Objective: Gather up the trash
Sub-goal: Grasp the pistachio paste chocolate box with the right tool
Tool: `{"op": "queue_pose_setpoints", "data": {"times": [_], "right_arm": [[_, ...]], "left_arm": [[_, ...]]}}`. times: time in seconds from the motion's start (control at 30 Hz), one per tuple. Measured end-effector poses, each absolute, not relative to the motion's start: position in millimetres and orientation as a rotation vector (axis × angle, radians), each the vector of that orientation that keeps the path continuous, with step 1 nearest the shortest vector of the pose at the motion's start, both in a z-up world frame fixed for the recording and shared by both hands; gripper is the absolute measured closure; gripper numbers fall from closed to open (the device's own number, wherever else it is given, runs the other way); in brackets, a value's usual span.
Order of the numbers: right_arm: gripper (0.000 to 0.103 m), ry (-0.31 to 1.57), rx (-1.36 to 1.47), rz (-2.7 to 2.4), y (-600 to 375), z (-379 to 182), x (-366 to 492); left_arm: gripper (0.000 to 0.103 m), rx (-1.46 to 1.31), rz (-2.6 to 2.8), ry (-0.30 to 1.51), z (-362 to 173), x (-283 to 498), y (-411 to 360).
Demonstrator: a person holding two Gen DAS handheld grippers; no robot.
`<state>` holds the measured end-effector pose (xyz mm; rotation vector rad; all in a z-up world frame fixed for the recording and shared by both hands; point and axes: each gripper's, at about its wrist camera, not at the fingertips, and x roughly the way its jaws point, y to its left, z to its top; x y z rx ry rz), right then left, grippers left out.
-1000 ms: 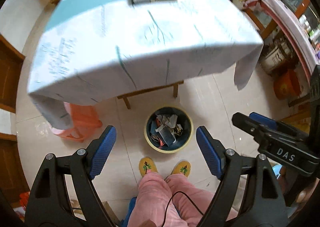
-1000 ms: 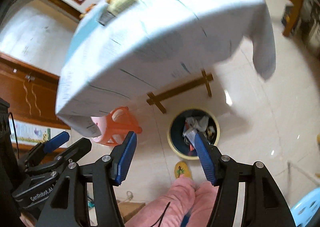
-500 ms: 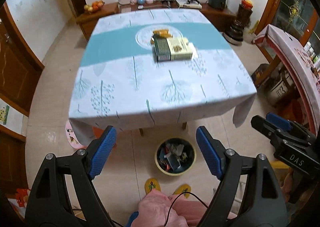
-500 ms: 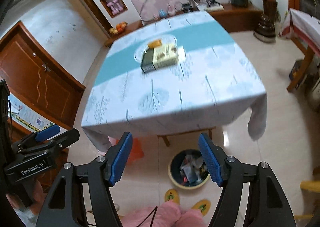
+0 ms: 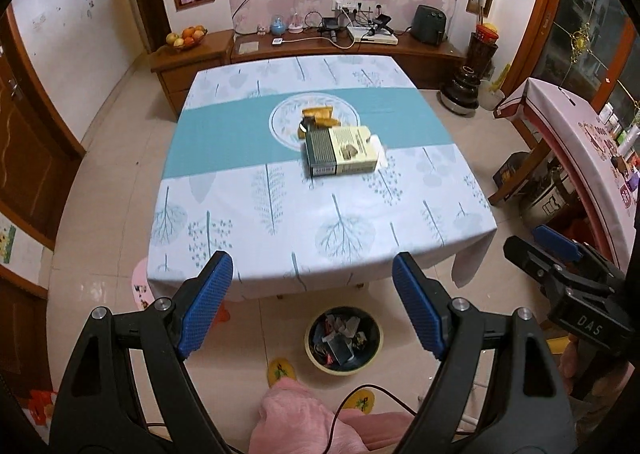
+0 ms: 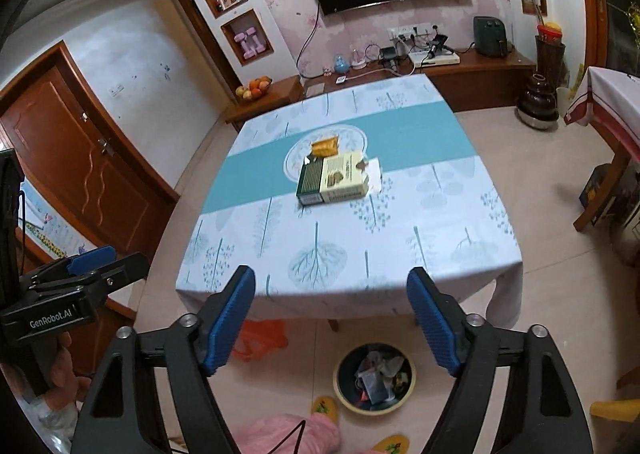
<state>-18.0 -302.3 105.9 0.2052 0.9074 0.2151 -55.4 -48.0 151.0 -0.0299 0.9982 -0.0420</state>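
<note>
A round bin (image 5: 344, 340) (image 6: 374, 378) with several scraps in it stands on the floor by the table's near edge. On the tablecloth's middle lie a green and cream box (image 5: 340, 150) (image 6: 334, 176), a white scrap (image 5: 379, 148) to its right and an orange wrapper (image 5: 318, 118) (image 6: 325, 146) behind it. My left gripper (image 5: 312, 302) is open and empty, high above the bin. My right gripper (image 6: 332, 324) is also empty, its jaws still opening, well short of the box.
The table (image 5: 280, 222) wears a blue and white cloth. An orange stool (image 6: 260, 340) sits under its left side. A person's pink-clad knees (image 5: 304, 418) and yellow slippers (image 5: 280, 370) are below. A wooden sideboard (image 5: 320, 50) lines the far wall; another table (image 5: 580, 126) stands at right.
Both grippers have risen and tilted up, so the bin has slid low and the whole tabletop with the box has come into view. The right gripper's jaws have spread wider.
</note>
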Motion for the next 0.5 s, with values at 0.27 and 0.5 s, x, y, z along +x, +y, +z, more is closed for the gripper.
{"op": "queue_pose_setpoints", "data": {"times": [0.27,0.5], "right_arm": [[0.021,0.9,0.234,0.126,-290,104,38],[0.014,0.94,0.324,-0.033,-259,79,127]], "left_arm": [[0.023,0.021,-0.142,0.999,150,20,-30],[0.023,0.108,-0.272,1.051,132,131,14]]}}
